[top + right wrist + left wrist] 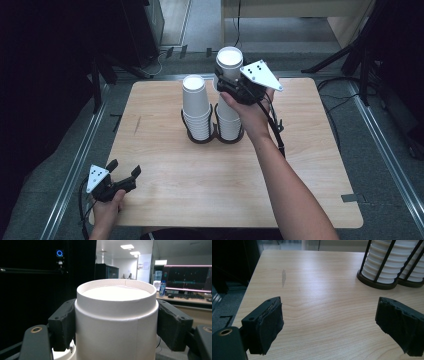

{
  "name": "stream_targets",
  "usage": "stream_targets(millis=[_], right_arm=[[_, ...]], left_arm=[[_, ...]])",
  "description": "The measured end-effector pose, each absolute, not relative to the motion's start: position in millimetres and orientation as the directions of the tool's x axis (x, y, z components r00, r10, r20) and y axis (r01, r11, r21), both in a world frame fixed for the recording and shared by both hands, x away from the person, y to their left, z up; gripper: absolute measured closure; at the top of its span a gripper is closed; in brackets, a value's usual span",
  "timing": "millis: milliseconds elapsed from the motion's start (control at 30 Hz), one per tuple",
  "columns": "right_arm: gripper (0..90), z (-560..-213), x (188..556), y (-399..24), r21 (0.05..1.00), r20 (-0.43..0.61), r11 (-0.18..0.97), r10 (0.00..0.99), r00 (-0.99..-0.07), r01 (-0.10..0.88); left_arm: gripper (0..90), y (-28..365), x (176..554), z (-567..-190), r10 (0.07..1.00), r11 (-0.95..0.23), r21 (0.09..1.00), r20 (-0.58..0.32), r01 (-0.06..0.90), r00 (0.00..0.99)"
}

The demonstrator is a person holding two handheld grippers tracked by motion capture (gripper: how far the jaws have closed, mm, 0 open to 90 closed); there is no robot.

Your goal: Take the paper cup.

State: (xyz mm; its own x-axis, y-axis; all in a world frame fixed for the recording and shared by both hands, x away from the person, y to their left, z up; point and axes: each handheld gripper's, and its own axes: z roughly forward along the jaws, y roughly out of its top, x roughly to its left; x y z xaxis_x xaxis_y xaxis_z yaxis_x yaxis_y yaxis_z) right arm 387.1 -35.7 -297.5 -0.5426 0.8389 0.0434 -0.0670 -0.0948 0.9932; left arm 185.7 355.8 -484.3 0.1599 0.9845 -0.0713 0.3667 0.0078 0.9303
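Above the right stack at twelve o'clock, the right gripper (231,84) clamps an upside-down white paper cup (229,62) which, perhaps nested tight, could drag others up, while the left gripper (122,172) gapes empty.

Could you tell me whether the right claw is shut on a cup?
Shut: the right claw presses both sides of an upside-down paper cup.

My left gripper (329,327) jaws wide apart over bare table (324,287), cup stacks (392,262) in black holder (374,282) at one o'clock
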Motion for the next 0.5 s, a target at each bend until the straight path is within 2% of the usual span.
stream_targets(millis=[500], right_arm=[[24.7, -275.5, 377.4, -38.6, 0.985, 0.038, -0.127, 0.824, -0.565, -0.119]], left_arm=[[7.5, 355.1, 185.7, -484.4, 0.984, 0.012, 0.932, -0.076, 0.362, 0.162]])
